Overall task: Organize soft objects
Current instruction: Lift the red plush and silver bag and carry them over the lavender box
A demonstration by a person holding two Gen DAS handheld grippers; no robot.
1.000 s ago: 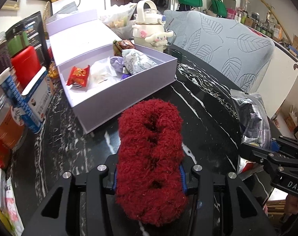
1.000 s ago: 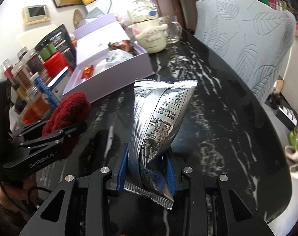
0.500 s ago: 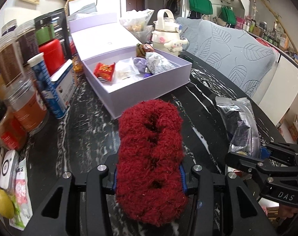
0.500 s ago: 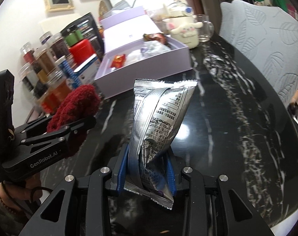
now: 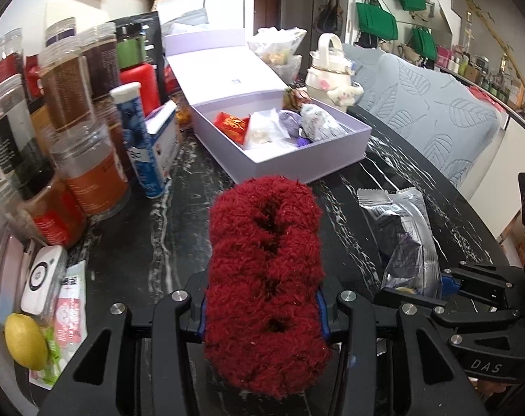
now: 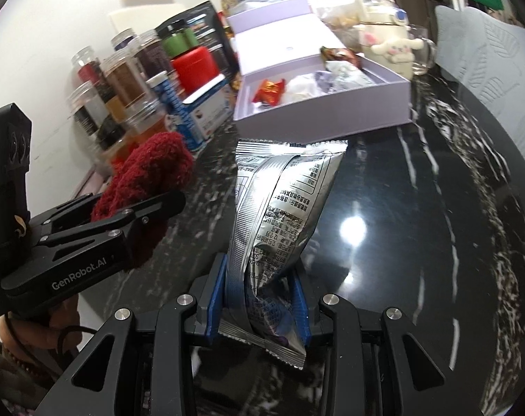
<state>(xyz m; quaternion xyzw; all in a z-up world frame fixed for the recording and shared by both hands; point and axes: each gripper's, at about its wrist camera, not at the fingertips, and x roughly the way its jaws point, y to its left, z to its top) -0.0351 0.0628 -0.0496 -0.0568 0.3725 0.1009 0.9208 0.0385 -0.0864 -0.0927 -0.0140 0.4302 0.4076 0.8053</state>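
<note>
My left gripper (image 5: 262, 308) is shut on a fuzzy dark-red knitted piece (image 5: 265, 263), which stands up between its blue pads over the black marble table. My right gripper (image 6: 260, 303) is shut on a silver foil snack packet (image 6: 279, 215), held upright by its lower end. In the right wrist view the left gripper (image 6: 158, 204) with the red piece (image 6: 151, 170) is at the left. The right gripper (image 5: 446, 284) with the packet (image 5: 408, 239) is at the right in the left wrist view. Ahead stands an open lilac box (image 5: 335, 156) (image 6: 331, 118) holding several small wrapped items.
Jars and bottles (image 5: 71, 131) crowd the table's left side, with a blue-white carton (image 5: 158, 145). A cream kettle with a plush toy (image 5: 331, 72) stands behind the box. A lemon (image 5: 24, 341) and a small white device (image 5: 42, 277) lie near left. A leaf-patterned chair (image 5: 435, 118) is at the right.
Both grippers have drawn back from the lilac box and swung leftward, each keeping its hold. More jars and the lemon have come into the left wrist view.
</note>
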